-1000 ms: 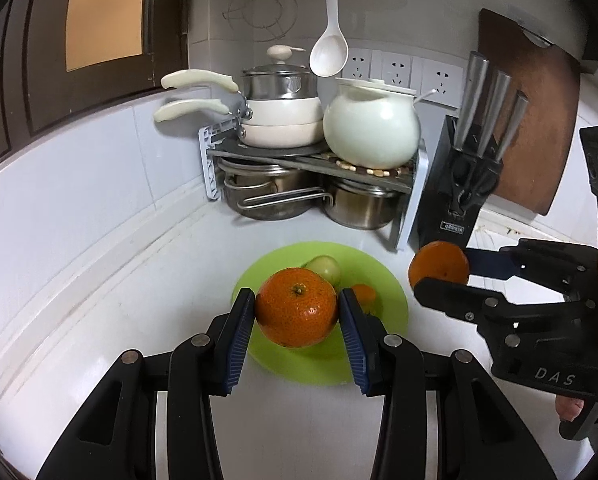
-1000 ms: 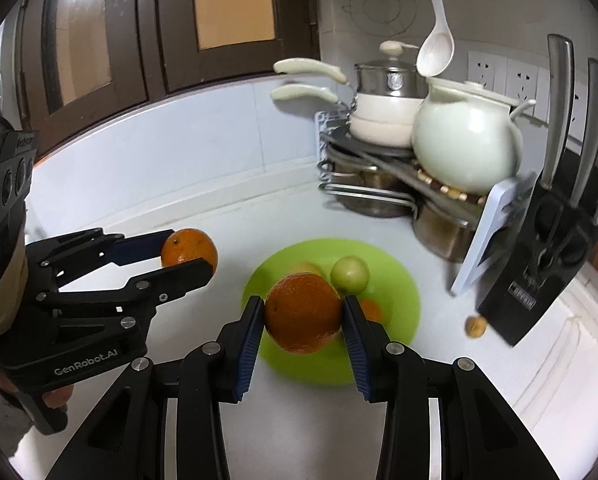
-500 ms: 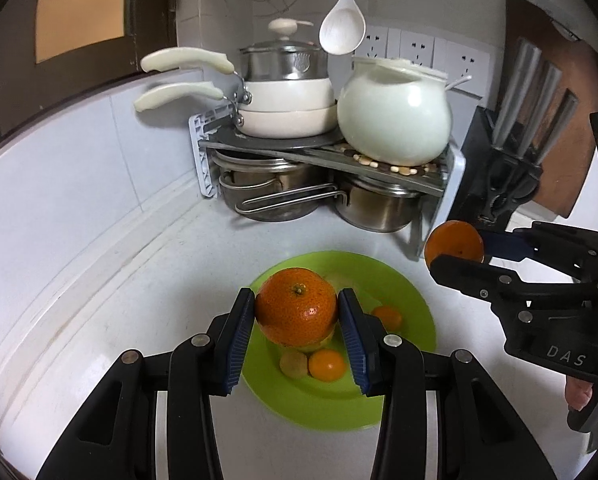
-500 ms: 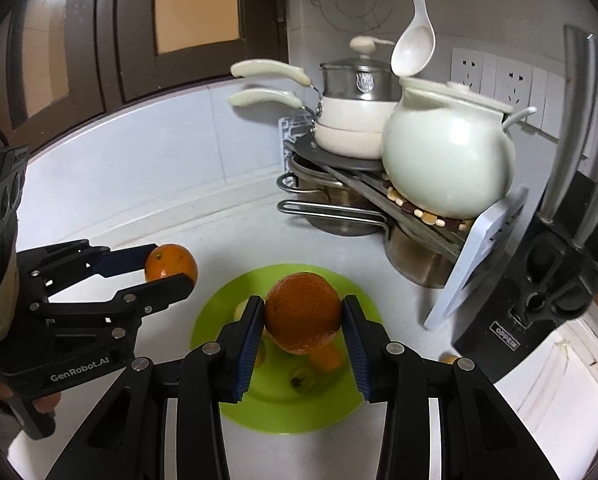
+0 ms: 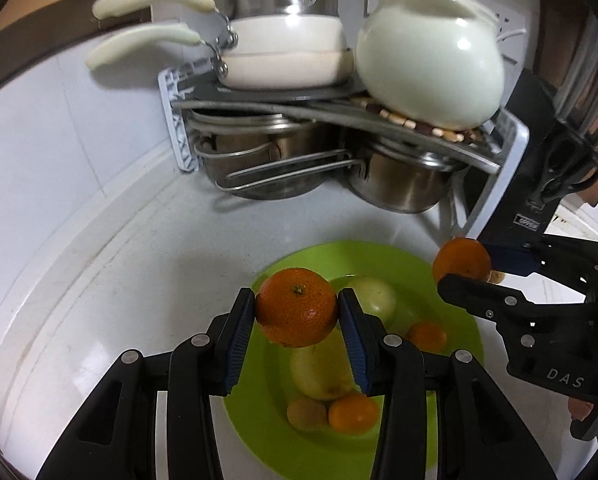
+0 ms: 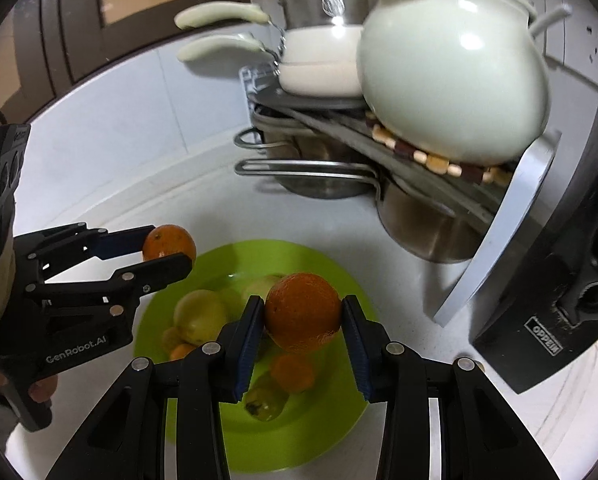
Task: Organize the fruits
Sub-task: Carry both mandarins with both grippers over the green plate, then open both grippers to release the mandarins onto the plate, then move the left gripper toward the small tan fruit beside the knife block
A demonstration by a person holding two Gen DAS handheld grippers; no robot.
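Observation:
My left gripper (image 5: 297, 314) is shut on an orange (image 5: 297, 312) and holds it above the near left part of a green plate (image 5: 463, 300). My right gripper (image 6: 303, 314) is shut on another orange (image 6: 303, 312) above the same plate (image 6: 339, 276). Each gripper shows in the other's view, the right one (image 5: 465, 270) at the plate's right rim, the left one (image 6: 169, 248) at its left rim. On the plate lie a pale green fruit (image 5: 373, 296), a yellow-green fruit (image 5: 323, 376), small oranges (image 5: 353, 414) and a small brown fruit (image 5: 307, 414).
A corner rack (image 5: 339, 112) with steel pots (image 5: 399, 184), white pans (image 5: 283, 56) and a white ceramic pot (image 5: 429, 68) stands just behind the plate. A black knife block (image 6: 559, 280) stands to the right. A small brown fruit (image 5: 497, 277) lies on the white counter (image 5: 119, 280) by the block.
Both grippers have moved forward and lower over the plate, each still holding its orange. The rack and pots now loom closer.

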